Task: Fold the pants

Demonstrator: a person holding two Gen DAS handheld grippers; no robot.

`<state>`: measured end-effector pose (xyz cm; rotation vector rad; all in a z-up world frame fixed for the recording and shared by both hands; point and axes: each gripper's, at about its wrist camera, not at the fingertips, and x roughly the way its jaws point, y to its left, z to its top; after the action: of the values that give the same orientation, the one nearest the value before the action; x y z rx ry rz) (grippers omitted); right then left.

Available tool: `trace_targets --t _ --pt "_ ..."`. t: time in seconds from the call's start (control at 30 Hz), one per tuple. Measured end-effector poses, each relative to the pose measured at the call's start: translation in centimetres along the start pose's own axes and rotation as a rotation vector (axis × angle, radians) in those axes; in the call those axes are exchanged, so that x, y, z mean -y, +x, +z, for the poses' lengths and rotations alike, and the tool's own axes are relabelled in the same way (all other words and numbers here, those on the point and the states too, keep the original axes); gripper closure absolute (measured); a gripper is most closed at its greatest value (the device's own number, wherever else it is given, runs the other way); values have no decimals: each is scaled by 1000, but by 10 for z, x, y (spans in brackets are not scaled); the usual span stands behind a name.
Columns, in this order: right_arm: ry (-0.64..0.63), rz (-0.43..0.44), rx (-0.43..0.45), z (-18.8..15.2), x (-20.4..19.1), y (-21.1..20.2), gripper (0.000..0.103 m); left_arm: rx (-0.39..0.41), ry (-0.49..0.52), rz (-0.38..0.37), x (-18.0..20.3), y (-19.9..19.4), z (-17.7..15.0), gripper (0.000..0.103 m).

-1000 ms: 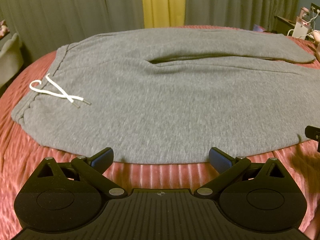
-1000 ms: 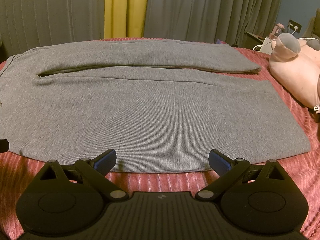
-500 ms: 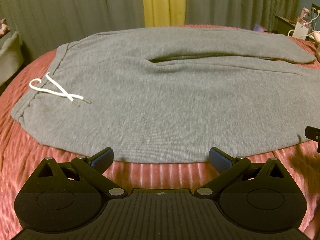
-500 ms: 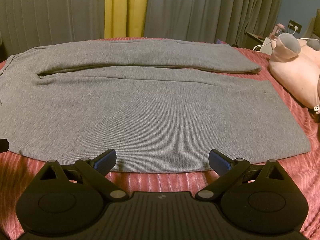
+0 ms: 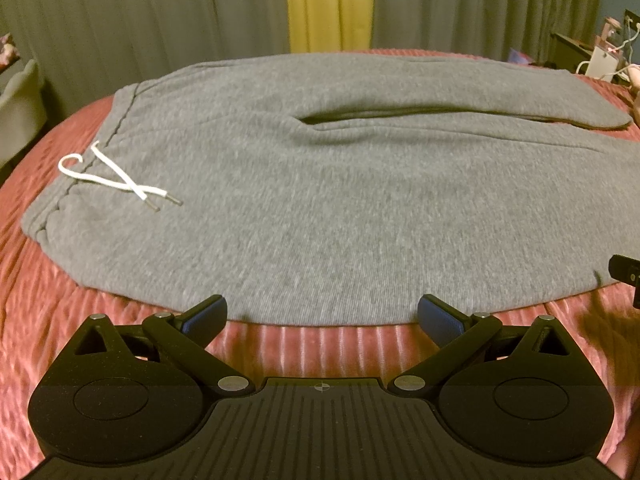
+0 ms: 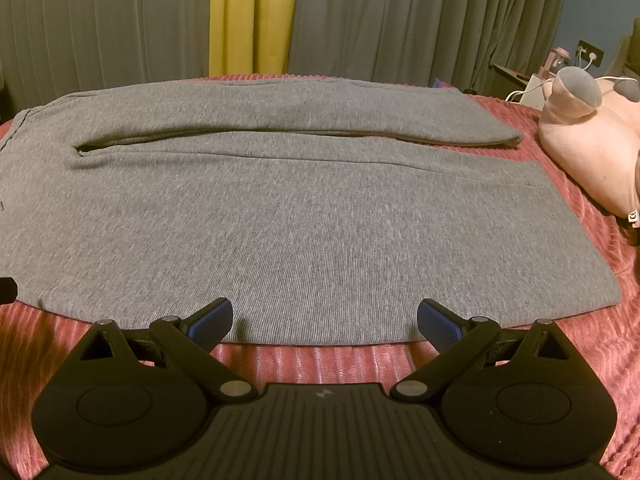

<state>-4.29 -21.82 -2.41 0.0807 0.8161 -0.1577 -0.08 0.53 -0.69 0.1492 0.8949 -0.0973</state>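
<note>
A red ribbed bedspread (image 5: 48, 280) covered the bed, with grey curtains (image 6: 400, 20) and a yellow curtain panel (image 6: 252, 16) behind it. Grey sweatpants (image 5: 340, 208) lay flat across the bedspread, the waistband toward the left, both legs running right, the far leg lying along the near one with a dark slit between them. A pink plush toy (image 6: 588, 148) sat on the bedspread just beyond the sweatpants' cuff end.

The left gripper (image 5: 322, 316) hovered at the near hem of the sweatpants below the seat, jaws spread wide, holding nothing; its blue pads (image 5: 206, 318) sat right at the fabric edge, though contact could not be told. The right gripper (image 6: 324, 318) stood likewise wide apart and empty at the near edge of the sweatpants' lower leg, pads (image 6: 438, 322) over the hem.

A white drawstring (image 5: 116, 178) lay crossed on the sweatpants beside the waistband.
</note>
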Motion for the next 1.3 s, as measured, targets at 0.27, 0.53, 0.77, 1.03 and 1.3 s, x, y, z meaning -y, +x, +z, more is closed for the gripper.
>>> trace_targets --t 0.27,0.53,0.77,1.03,1.3 --pt "-1 1 0 0 1 0 4 -4 -7 -4 -1 -1 1 0" --pt "0 0 -1 0 0 0 4 -9 -15 -7 -2 -1 2 0" --pt "-1 0 0 0 -1 0 4 -11 -18 -8 -3 -1 3 0" --pt "-1 -1 0 0 0 0 4 -13 -21 -6 -4 -1 2 0" --pt "-3 0 -1 0 0 0 4 -16 -23 -2 -5 0 4 0"
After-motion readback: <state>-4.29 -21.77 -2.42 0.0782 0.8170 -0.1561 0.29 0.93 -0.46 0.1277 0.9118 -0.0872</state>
